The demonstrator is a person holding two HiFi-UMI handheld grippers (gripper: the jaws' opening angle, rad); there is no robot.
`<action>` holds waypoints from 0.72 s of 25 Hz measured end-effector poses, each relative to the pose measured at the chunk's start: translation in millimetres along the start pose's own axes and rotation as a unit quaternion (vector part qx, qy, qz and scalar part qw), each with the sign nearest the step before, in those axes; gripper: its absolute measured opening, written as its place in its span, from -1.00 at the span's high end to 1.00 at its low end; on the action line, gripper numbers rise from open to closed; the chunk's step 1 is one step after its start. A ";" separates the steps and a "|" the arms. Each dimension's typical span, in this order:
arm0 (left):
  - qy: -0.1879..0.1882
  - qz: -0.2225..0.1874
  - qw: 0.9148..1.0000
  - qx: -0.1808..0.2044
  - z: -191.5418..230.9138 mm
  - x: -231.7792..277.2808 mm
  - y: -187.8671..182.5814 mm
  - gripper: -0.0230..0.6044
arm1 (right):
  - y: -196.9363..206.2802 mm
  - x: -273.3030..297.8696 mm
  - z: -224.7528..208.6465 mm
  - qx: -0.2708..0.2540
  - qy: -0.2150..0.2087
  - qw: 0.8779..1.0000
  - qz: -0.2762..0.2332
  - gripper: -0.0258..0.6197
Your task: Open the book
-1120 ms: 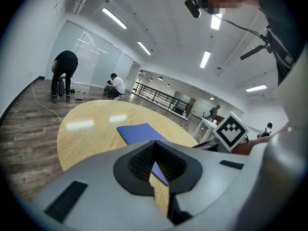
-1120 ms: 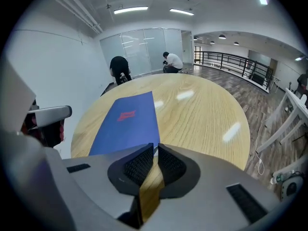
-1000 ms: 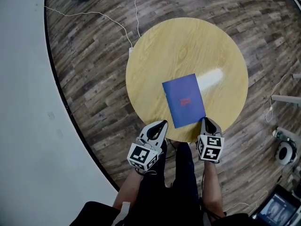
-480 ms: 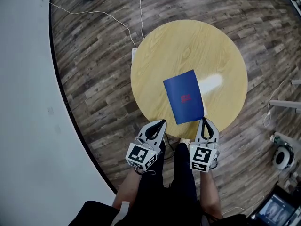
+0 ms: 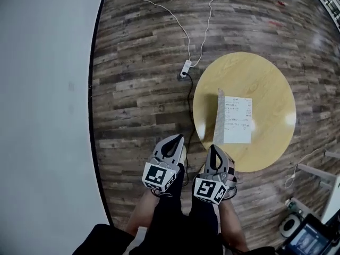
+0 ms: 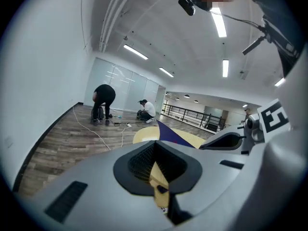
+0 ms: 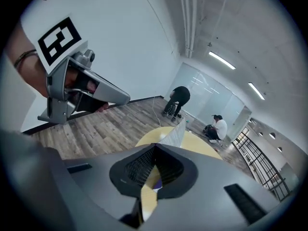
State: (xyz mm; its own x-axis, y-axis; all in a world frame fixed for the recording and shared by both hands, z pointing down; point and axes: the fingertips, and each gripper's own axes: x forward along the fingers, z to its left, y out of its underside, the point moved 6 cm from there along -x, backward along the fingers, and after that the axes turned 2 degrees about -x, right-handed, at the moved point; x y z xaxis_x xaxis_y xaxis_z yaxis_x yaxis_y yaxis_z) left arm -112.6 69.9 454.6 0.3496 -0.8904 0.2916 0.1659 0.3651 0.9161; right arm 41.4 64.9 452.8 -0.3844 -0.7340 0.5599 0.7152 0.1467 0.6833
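The book lies open on the round yellow table, a white printed page facing up. Its cover stands nearly upright at the left of the page. My left gripper and right gripper hang side by side over the wooden floor, short of the table's near edge, both shut and holding nothing. In the left gripper view the cover's blue outer side rises beyond the left gripper. The right gripper view shows the cover's pale inner side past the right gripper.
A white power strip with cables lies on the floor left of the table. A pale wall borders the floor at the left. Equipment stands at the bottom right. Two people crouch far off.
The book was shut with its blue cover up; now it lies open with the cover raised. Both grippers have drawn back from the table's edge, and the table sits further right in view.
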 end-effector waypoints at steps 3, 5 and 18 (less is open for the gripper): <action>-0.054 -0.004 0.999 -0.005 36.0 -26.7 14.0 0.92 | -5.3 27.6 35.6 -0.015 -0.048 0.999 -0.004 0.91; -0.083 -0.001 0.996 -0.015 60.3 -47.0 29.8 0.92 | 1.6 47.0 60.2 -0.021 -0.071 0.997 0.005 0.91; -0.120 0.003 0.992 -0.036 89.8 -75.2 46.6 0.92 | 14.4 75.0 86.3 -0.016 -0.099 0.995 0.018 0.90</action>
State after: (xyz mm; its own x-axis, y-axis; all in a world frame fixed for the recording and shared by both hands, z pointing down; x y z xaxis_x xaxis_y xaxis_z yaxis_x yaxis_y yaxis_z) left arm -214.0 129.4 500.1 0.1228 -0.9245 0.3610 0.2323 0.3804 0.8952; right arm -27.5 69.1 545.1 -0.4638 -0.5831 0.6670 0.7470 0.1474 0.6482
